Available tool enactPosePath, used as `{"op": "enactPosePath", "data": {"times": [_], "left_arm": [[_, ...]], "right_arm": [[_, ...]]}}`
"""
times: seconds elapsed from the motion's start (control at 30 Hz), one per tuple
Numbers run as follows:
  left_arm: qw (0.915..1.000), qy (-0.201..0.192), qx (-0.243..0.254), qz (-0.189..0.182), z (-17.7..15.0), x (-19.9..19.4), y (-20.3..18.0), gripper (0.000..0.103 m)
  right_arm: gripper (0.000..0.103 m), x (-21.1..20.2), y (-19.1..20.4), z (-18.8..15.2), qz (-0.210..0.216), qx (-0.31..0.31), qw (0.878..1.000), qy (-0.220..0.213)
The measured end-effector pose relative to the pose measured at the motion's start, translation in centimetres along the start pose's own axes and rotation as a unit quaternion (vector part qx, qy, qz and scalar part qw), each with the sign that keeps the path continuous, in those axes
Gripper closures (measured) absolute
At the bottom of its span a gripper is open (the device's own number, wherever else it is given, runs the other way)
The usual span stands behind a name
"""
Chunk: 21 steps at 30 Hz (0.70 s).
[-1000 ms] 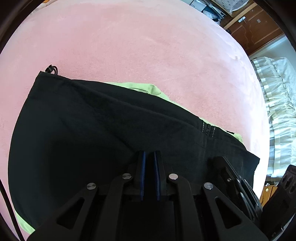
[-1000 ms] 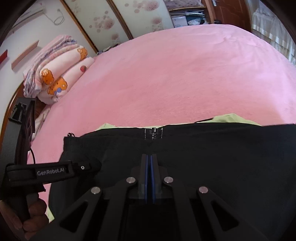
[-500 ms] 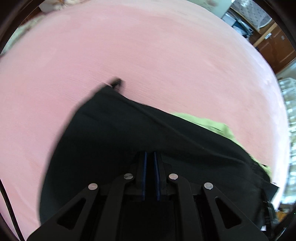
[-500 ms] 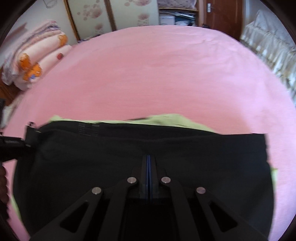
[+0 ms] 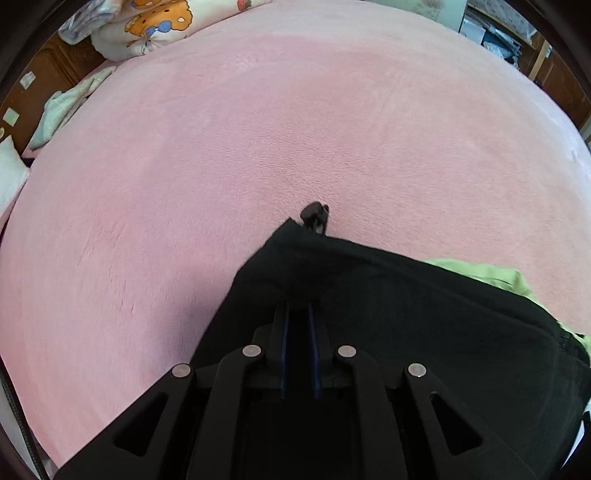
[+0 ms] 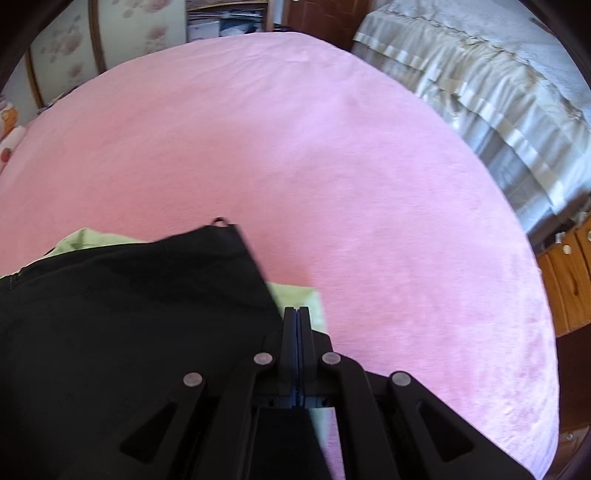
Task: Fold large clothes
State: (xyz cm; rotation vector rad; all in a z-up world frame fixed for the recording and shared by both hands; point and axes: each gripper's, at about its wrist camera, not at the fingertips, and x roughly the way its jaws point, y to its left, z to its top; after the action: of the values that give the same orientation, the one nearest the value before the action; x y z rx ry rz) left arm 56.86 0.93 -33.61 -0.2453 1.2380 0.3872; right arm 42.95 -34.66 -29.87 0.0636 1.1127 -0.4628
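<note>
Now the black garment (image 5: 424, 332) is the landmark; it lies on the pink blanket (image 5: 258, 147), on top of a light green cloth (image 5: 487, 271). Beyond its left corner, where a small black cord end (image 5: 314, 216) sticks out, the pink blanket runs up to a rolled quilt with a bear print (image 5: 155, 22). The left gripper (image 5: 297, 314) points down steeply onto the garment near this corner. Its jaws are almost together with only a thin gap, and black fabric seems pinched between them. At the right side edge of the garment (image 6: 129, 332), the right gripper (image 6: 296, 314) has its jaws fully pressed together. Whether it holds the fabric edge I cannot tell; green cloth (image 6: 295, 295) shows just beside its tips. To the right of the garment, past the blanket (image 6: 369, 184), hangs a pale curtain (image 6: 498, 92).
</note>
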Motion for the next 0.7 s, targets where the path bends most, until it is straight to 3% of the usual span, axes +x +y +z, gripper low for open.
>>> {"op": "enactPosePath", "data": {"times": [0.1,0.27,0.37,0.53,0.7], "left_arm": [[0.9995,0.001,-0.013,-0.028,-1.3,-1.3,-0.8,0.095],[0.9984,-0.006,-0.013,-0.055,-4.3,-4.6,-1.1,0.095],[0.9957,-0.005,-0.008,-0.092,-6.4,-7.3,-1.6,0.095],[0.9929,-0.002,0.024,-0.117,-10.3,-10.7,-2.7,0.093],[0.9890,-0.001,0.064,-0.133,-13.3,-13.1,-4.3,0.084]], "right_arm": [[0.103,-1.1,-1.5,-0.1,-0.003,0.024,1.000,0.001],[0.103,-3.2,-4.4,-1.7,0.042,0.096,0.995,0.007],[0.100,-4.4,-5.4,-3.0,0.070,0.124,0.990,0.022],[0.100,-6.2,-7.7,-6.0,0.118,0.162,0.979,0.046],[0.100,-7.8,-10.2,-9.3,0.158,0.196,0.965,0.069]]}}
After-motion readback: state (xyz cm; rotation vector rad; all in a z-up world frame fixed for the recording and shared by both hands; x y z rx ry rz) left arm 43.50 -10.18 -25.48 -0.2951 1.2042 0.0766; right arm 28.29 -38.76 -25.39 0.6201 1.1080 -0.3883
